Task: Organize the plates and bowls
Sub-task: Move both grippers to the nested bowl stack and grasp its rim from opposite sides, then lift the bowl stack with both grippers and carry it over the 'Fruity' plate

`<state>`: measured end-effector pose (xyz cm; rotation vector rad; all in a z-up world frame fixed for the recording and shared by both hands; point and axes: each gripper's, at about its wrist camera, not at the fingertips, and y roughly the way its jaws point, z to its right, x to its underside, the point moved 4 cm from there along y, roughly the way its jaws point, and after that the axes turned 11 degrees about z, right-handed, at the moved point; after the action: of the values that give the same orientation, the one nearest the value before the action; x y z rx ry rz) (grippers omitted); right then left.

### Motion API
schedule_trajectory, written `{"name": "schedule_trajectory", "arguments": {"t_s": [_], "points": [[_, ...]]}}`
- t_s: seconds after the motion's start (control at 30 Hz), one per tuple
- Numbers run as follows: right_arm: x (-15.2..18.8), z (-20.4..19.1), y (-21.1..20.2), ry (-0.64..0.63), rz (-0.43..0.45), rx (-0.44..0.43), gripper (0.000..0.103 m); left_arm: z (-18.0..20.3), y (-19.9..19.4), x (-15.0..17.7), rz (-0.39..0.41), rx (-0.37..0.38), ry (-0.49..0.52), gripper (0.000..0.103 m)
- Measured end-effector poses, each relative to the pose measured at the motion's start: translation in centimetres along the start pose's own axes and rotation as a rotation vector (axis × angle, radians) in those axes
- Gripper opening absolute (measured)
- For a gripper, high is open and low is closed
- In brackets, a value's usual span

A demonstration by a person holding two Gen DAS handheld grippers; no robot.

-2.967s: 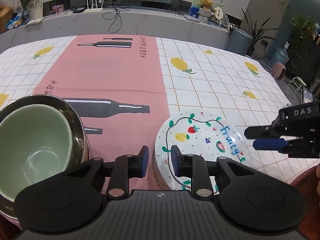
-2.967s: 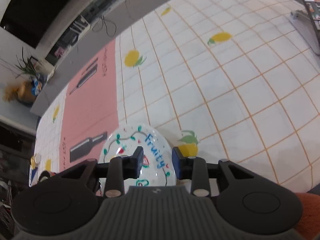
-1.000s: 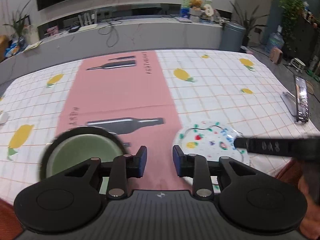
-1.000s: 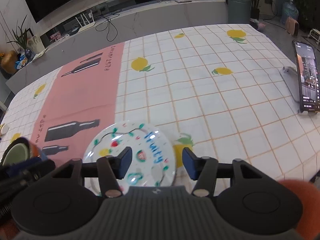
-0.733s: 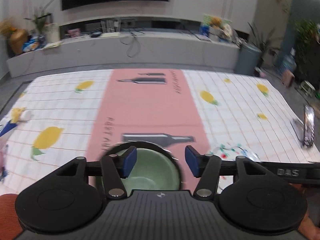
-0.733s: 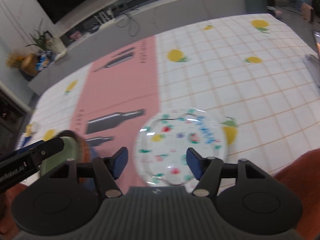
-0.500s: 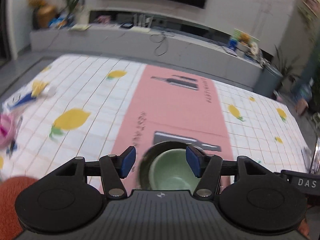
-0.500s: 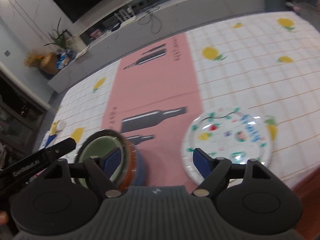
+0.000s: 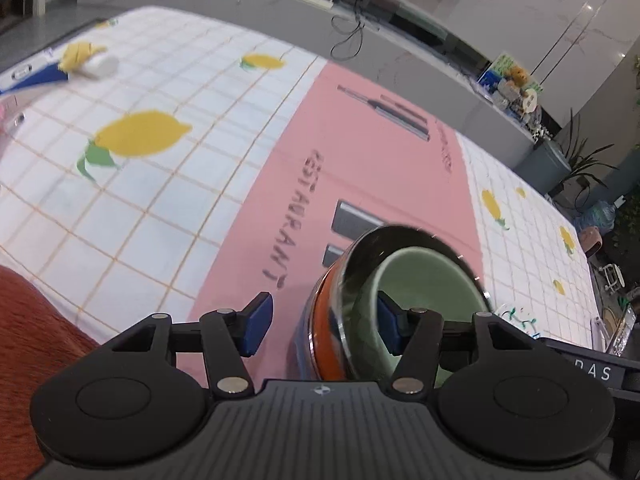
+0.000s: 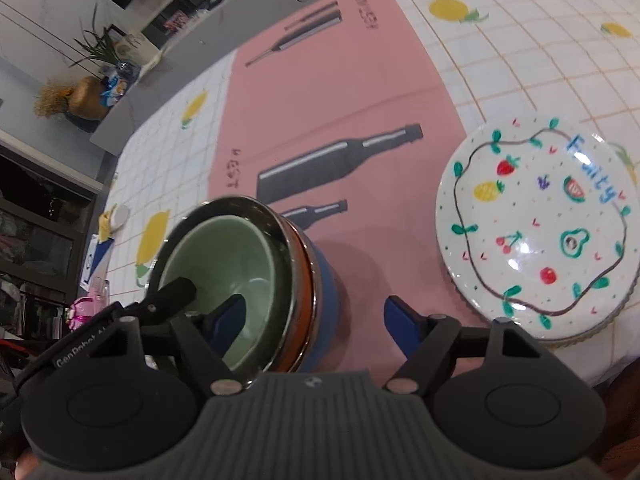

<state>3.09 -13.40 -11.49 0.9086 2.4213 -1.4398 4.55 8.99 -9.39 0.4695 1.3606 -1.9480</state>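
A stack of nested bowls [image 10: 256,276] stands on the pink strip of the tablecloth: a green bowl [image 9: 424,280] inside a steel one, over orange and blue ones. My left gripper [image 9: 324,326] is open, its jaws straddling the stack's left wall, one pad outside and one inside the green bowl. My right gripper [image 10: 316,326] is open, its jaws astride the stack's right side. A white plate [image 10: 536,224] with fruit drawings and "Fruity" lies to the right; its edge shows in the left wrist view [image 9: 520,318].
A white roll and blue packet [image 9: 80,66] lie at the table's far left. A pink item [image 10: 86,308] sits at the left edge. A phone [image 9: 618,326] lies at the right edge. A grey counter [image 9: 360,52] runs behind the table.
Both grippers have opened wide and swung left from the plate to the bowl stack. They now straddle its rim from either side. The plate and bowls have stayed in place.
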Motion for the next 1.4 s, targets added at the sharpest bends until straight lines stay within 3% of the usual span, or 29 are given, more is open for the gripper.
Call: {"name": "schedule_trajectory", "arguments": {"t_s": [0.27,0.43,0.77,1.4], "points": [[0.3,-0.2,2.2,0.005,-0.044,0.007,0.069,-0.4,1.4,0.6,-0.059,0.07,-0.039,0.063],[0.1,0.0,3.1,0.016,-0.062,-0.002,0.065,-0.4,2.1,0.9,-0.1,0.101,-0.075,0.054],[-0.1,0.2,3.7,0.073,-0.106,-0.066,0.054,-0.6,2.4,0.7,-0.116,0.094,-0.101,0.054],[0.1,0.1,3.1,0.095,-0.089,-0.053,0.05,-0.3,2.0,0.6,-0.09,0.065,-0.084,0.052]]}}
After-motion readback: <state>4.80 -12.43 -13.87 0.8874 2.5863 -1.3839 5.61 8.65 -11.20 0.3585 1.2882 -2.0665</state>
